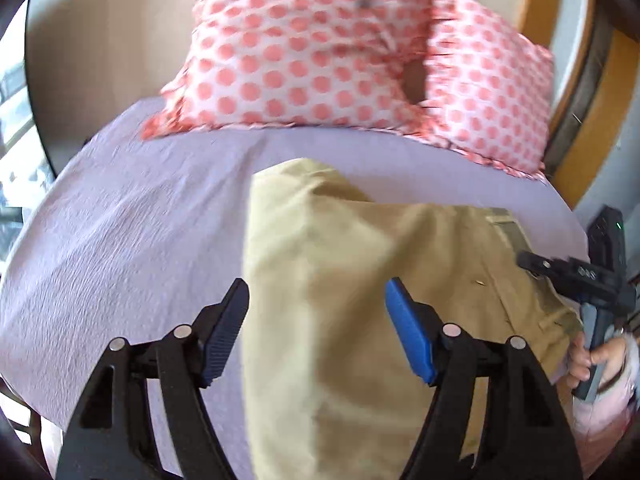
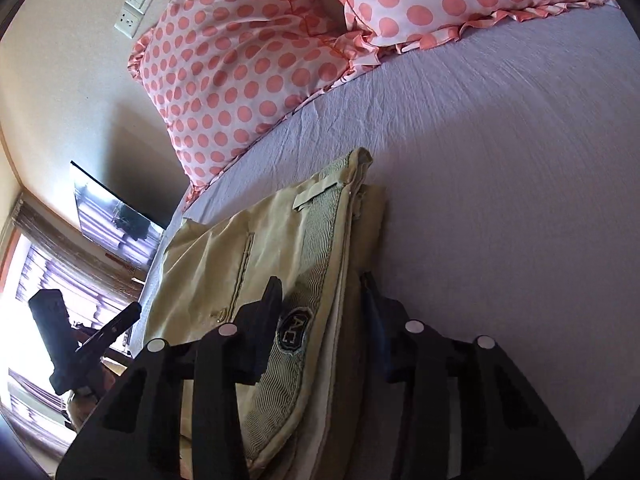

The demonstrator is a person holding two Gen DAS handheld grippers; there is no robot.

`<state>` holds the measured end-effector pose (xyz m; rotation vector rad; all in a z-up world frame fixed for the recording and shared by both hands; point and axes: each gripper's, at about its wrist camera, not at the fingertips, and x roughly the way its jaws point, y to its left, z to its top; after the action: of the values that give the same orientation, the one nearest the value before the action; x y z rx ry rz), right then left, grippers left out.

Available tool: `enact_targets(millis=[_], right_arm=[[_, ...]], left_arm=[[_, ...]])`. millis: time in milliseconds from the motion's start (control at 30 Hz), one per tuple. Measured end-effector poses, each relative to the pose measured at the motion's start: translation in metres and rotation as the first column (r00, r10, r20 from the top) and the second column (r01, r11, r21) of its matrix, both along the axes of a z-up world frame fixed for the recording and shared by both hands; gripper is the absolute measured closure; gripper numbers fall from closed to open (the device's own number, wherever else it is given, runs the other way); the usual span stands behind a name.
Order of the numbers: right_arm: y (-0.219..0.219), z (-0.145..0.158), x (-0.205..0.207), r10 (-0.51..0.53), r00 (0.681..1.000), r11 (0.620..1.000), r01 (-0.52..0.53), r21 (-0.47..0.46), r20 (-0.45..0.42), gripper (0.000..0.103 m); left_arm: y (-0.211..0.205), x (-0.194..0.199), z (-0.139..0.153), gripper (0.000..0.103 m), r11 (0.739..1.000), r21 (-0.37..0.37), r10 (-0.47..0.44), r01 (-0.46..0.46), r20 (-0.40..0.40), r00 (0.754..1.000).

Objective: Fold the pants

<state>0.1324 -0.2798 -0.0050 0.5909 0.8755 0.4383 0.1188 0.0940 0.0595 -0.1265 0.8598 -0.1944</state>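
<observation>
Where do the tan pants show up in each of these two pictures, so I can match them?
Left wrist view: the pants fill the lower middle, running between the fingers of the open left claw.
Right wrist view: the pants lie lower left of center, waistband toward the open right claw.
Shared landmark: the polka-dot pillows at the top of both.

A bed covered in a lavender crinkled sheet [image 1: 132,220] is carrying folded khaki cotton pants [image 1: 340,280] at lower centre and two pink polka-dot ruffled pillows [image 1: 304,52] lying across the frame's top.
</observation>
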Motion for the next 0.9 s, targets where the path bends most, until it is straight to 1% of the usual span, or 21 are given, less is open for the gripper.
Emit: enact_targets(millis=[33,67,133,167,200,267,300,333,367,400,467,533,600,667,733,800,833,900], right_arm=[[0.0,0.0,-0.001,0.007,1.0,1.0,-0.007,-0.009,0.006,0.061],[-0.002,-0.002,-0.001,0.007,1.0,1.0,-0.007,0.003,0.003,0.062],[-0.007,-0.004,0.002,-0.001,1.0,0.999,0.001,0.041,-0.011,0.062],[-0.007,-0.004,0.003,-0.002,1.0,0.999,0.002,0.044,-0.018,0.063],[-0.006,-0.004,0.005,0.001,1.0,0.999,0.0,0.041,-0.02,0.062],[-0.002,-0.004,0.007,0.025,1.0,0.999,-0.025,0.037,-0.015,0.063],[0.0,-0.005,0.009,0.052,0.999,0.997,-0.051,0.057,-0.015,0.084],[0.0,-0.008,0.012,0.085,0.996,0.99,-0.082,0.111,-0.024,0.086],[-0.002,-0.006,0.012,0.1,0.995,0.985,-0.097,0.145,-0.013,0.088],[-0.004,-0.003,0.012,0.114,0.993,0.98,-0.113,0.167,0.001,0.089],[-0.006,0.009,0.016,0.129,0.991,0.97,-0.133,0.204,0.033,0.091],[-0.004,0.023,0.025,0.13,0.989,0.971,-0.142,0.19,0.076,0.091],[-0.004,0.034,0.041,0.116,0.988,0.971,-0.133,0.197,0.098,0.091],[-0.009,0.044,0.062,0.078,0.989,0.974,-0.102,0.202,0.125,0.092],[-0.017,0.052,0.087,0.016,0.988,0.98,-0.046,0.195,0.151,0.092],[-0.03,0.051,0.109,-0.054,0.988,0.98,0.025,0.197,0.144,0.092],[-0.035,0.048,0.12,-0.087,0.988,0.982,0.063,0.179,0.13,0.092],[-0.036,0.035,0.137,-0.125,0.989,0.988,0.116,0.097,0.083,0.09]], left_arm=[[0.014,0.01,-0.008,0.037,0.999,-0.039,0.015,-0.016,-0.038,0.999],[0.025,0.019,-0.015,0.037,0.996,-0.086,0.016,-0.022,-0.077,0.997],[0.035,0.032,-0.028,0.037,0.983,-0.185,-0.026,0.0,-0.142,0.99],[0.036,0.037,-0.033,0.037,0.976,-0.219,-0.048,0.012,-0.162,0.986],[0.035,0.041,-0.034,0.036,0.972,-0.232,-0.054,0.018,-0.15,0.987],[0.03,0.049,-0.035,0.036,0.961,-0.269,-0.105,0.059,-0.161,0.981],[0.027,0.052,-0.035,0.039,0.962,-0.264,-0.111,0.065,-0.164,0.98],[0.025,0.052,-0.035,0.062,0.963,-0.261,-0.114,0.067,-0.167,0.979],[0.023,0.053,-0.033,0.074,0.963,-0.26,-0.113,0.067,-0.169,0.979],[0.023,0.055,-0.03,0.094,0.961,-0.268,-0.12,0.072,-0.169,0.978],[0.025,0.061,-0.019,0.096,0.948,-0.304,-0.145,0.095,-0.146,0.979],[0.021,0.07,-0.005,0.096,0.95,-0.293,-0.15,0.111,-0.115,0.982],[0.011,0.081,0.009,0.096,0.956,-0.268,-0.148,0.123,-0.072,0.986],[-0.002,0.099,0.024,0.096,0.961,-0.241,-0.145,0.137,-0.019,0.989],[-0.013,0.125,0.032,0.096,0.969,-0.219,-0.113,0.115,0.022,0.993],[-0.025,0.157,0.027,0.095,0.98,-0.185,-0.075,0.077,0.021,0.997],[-0.03,0.172,0.02,0.094,0.986,-0.158,-0.06,0.06,0.008,0.998],[-0.042,0.199,0.0,0.093,0.994,-0.105,-0.027,0.023,-0.038,0.999]])
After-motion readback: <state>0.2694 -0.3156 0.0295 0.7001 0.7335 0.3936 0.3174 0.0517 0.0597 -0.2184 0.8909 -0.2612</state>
